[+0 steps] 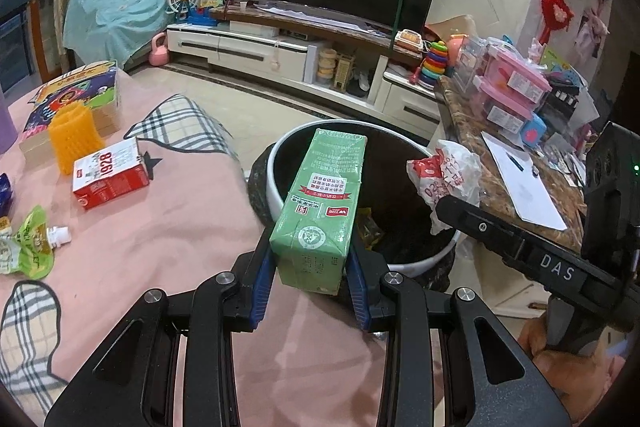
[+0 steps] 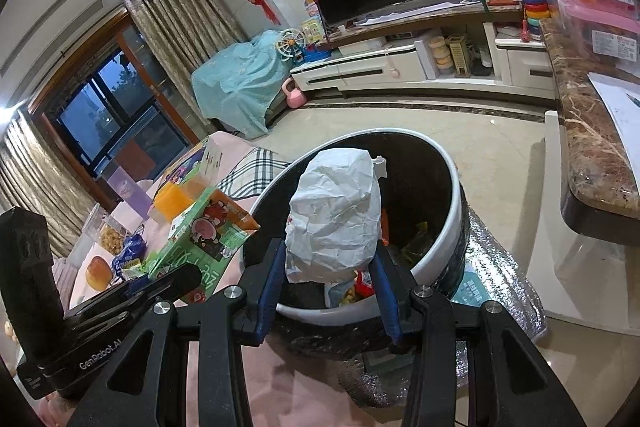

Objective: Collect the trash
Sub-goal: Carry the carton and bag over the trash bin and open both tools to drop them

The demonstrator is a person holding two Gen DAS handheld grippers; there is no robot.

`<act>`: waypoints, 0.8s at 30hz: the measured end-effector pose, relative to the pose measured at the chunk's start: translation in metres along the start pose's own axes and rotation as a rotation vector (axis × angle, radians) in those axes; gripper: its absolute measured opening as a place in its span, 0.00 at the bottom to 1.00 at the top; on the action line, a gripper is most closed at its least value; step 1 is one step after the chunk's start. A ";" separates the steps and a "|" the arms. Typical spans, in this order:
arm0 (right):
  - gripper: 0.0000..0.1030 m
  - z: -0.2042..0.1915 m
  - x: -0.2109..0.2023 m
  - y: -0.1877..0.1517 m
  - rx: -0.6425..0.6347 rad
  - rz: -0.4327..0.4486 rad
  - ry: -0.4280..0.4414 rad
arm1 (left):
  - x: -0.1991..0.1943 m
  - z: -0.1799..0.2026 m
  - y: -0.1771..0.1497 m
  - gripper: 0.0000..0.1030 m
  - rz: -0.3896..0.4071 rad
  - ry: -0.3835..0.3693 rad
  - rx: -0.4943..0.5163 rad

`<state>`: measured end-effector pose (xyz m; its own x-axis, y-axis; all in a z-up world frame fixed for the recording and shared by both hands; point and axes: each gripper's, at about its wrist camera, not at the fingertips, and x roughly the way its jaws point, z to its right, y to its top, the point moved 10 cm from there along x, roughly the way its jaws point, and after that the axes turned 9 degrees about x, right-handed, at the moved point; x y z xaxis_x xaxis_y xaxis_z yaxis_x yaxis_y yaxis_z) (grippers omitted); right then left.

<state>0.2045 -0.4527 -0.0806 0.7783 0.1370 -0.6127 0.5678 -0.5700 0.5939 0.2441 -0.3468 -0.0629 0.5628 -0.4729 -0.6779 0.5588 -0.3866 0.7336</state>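
My left gripper (image 1: 310, 259) is shut on a green milk carton (image 1: 322, 203) and holds it over the near rim of the round trash bin (image 1: 280, 195), which has a black liner and a white rim. My right gripper (image 2: 330, 259) is shut on a crumpled white paper wrapper (image 2: 336, 219) above the same bin (image 2: 454, 223). The wrapper also shows in the left wrist view (image 1: 444, 175), at the bin's right side. The carton shows in the right wrist view (image 2: 200, 239) at the left. Wrappers lie at the bin's bottom.
On the pink cloth (image 1: 160, 247) lie a red "1928" carton (image 1: 110, 175), an orange foam net (image 1: 74, 137), a green spout pouch (image 1: 28, 247) and a picture-book box (image 1: 72, 99). A marble counter (image 1: 500, 187) with papers and pink boxes stands right of the bin.
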 end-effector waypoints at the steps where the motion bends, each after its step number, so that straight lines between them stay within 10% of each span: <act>1: 0.42 0.001 0.001 0.001 0.000 -0.001 -0.002 | 0.002 0.001 0.001 0.31 -0.001 0.001 0.001; 24: 0.44 0.024 0.028 0.020 0.010 -0.061 -0.042 | 0.035 0.007 0.017 0.31 -0.041 0.007 0.020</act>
<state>0.2307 -0.4795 -0.0982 0.7305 0.1379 -0.6688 0.6108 -0.5700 0.5496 0.2693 -0.3754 -0.0736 0.5442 -0.4512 -0.7074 0.5688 -0.4214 0.7063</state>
